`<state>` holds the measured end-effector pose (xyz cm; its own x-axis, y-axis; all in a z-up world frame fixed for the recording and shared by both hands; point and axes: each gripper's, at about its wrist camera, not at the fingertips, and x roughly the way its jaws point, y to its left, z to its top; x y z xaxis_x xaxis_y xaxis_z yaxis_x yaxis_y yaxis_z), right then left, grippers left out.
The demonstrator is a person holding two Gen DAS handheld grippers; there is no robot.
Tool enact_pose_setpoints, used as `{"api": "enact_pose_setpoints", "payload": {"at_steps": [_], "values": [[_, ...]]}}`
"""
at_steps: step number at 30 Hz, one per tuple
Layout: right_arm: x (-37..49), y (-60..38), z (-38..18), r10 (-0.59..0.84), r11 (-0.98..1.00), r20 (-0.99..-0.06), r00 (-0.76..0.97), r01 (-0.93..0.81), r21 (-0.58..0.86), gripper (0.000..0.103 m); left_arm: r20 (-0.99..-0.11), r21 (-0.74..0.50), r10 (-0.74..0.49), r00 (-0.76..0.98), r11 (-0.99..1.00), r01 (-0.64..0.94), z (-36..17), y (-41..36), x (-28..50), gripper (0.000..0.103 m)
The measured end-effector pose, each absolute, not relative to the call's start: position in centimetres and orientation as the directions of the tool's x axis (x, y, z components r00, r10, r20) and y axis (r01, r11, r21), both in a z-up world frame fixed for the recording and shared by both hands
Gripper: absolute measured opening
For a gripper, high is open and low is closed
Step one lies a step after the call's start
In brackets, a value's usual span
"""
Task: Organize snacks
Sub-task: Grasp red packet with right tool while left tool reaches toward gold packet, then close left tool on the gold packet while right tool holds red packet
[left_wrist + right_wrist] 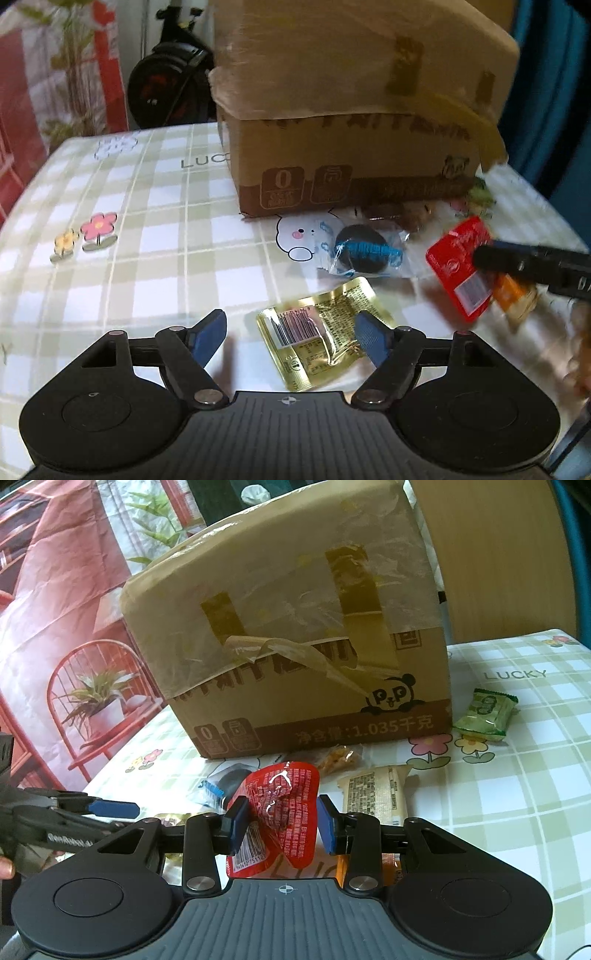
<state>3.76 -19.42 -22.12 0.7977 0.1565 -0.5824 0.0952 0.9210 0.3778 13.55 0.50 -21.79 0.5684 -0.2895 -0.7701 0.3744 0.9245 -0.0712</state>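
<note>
On the checked table [155, 221], the left hand-held gripper [291, 338] hangs with its blue fingers spread wide, holding nothing; its right finger overlaps the flat gold foil snack packet [314, 343] lying on the table. That packet looks light, thin and slick, so a pinch on a crimped edge would probably hold best. Further right lies a clear-wrapped dark round cookie [364, 249], likely brittle. The right hand-held gripper [282, 821] has its fingers either side of a crumpled red plastic snack pouch [282, 812], lifted before the taped cardboard box [295, 646]; whether it is pinched tight I cannot tell. The pouch seems soft and slippery.
</note>
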Motion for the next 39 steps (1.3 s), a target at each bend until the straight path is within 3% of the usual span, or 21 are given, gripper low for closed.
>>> {"api": "enact_pose_setpoints", "payload": {"at_steps": [11, 24, 27, 32, 37, 39], "values": [[3.6, -19.5, -22.0, 0.157, 0.919, -0.576, 0.802, 0.094, 0.382, 0.036, -0.786, -0.166, -0.376, 0.49, 0.893, 0.419, -22.1, -0.4, 11.4, 0.079], [3.4, -19.5, -21.9, 0.157, 0.918, -0.571, 0.806, 0.095, 0.386, 0.036, -0.788, 0.192, -0.245, 0.565, 0.774, 0.603, -22.6, -4.1, 11.3, 0.079], [3.4, -19.6, -22.0, 0.157, 0.917, -0.573, 0.805, 0.097, 0.387, 0.036, -0.769, 0.254, -0.236, 0.593, 0.74, 0.623, -23.1, -4.5, 11.2, 0.083], [3.5, -19.4, -22.1, 0.162, 0.916, -0.576, 0.801, 0.094, 0.389, 0.036, -0.784, 0.184, -0.261, 0.564, 0.77, 0.611, -23.2, -4.3, 13.7, 0.083], [3.4, -19.6, -22.1, 0.157, 0.915, -0.575, 0.803, 0.1, 0.39, 0.036, -0.804, 0.02, -0.318, 0.503, 0.831, 0.556, -23.7, -2.5, 16.0, 0.082], [3.3, -19.7, -22.2, 0.155, 0.913, -0.576, 0.802, 0.105, 0.393, 0.036, -0.792, 0.026, -0.316, 0.523, 0.838, 0.545, -23.9, -2.1, 15.5, 0.082]]}}
